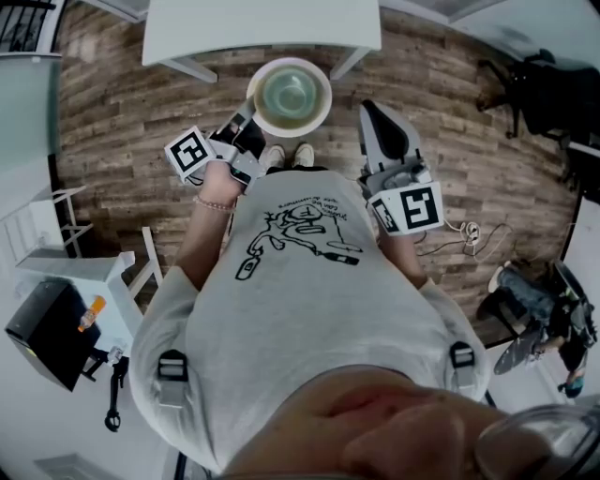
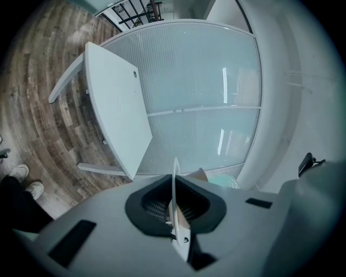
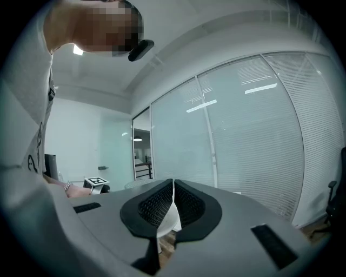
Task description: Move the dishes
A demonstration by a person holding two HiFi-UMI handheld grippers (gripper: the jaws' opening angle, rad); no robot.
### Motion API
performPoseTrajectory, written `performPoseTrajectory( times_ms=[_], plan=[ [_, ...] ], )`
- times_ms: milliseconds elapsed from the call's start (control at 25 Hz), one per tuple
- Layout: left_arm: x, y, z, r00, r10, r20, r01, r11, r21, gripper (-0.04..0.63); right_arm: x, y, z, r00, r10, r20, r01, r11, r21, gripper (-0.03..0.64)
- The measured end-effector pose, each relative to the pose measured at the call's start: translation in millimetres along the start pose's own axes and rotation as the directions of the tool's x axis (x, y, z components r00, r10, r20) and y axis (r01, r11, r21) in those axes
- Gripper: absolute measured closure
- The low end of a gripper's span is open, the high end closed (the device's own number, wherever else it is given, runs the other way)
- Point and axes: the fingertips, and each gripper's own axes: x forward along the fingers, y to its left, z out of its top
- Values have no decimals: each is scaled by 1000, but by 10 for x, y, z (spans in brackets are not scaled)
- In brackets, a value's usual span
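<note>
One dish [image 1: 292, 97] in play. Left tool [image 1: 249, 120] is clamping its rim edge-on and holding it in the air, just near of the white tabletop [image 1: 262, 28], above the wooden floor [image 1: 122, 103]. Right tool [image 1: 373, 117] is sitting closed on nothing, right of the dish. Looking like mid-transfer: pickup done, set-down not yet done.

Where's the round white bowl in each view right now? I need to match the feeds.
Head view: round white bowl top centre, below the white table, rim in the left tongs.
Left gripper view: only its thin rim, edge-on between the tongs, bottom centre.
Right gripper view: not clearly visible.
Shared landmark: the white table, upper left in the left gripper view.
</note>
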Motion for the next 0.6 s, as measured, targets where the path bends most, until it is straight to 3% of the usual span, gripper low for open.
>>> performPoseTrajectory(
  times_ms=[600],
  plan=[
    [426, -7, -103, 1000, 14, 8, -14, 1000, -10, 583, -5, -444, 24, 1000, 19, -3, -19, 1000, 1, 580]
  ],
)
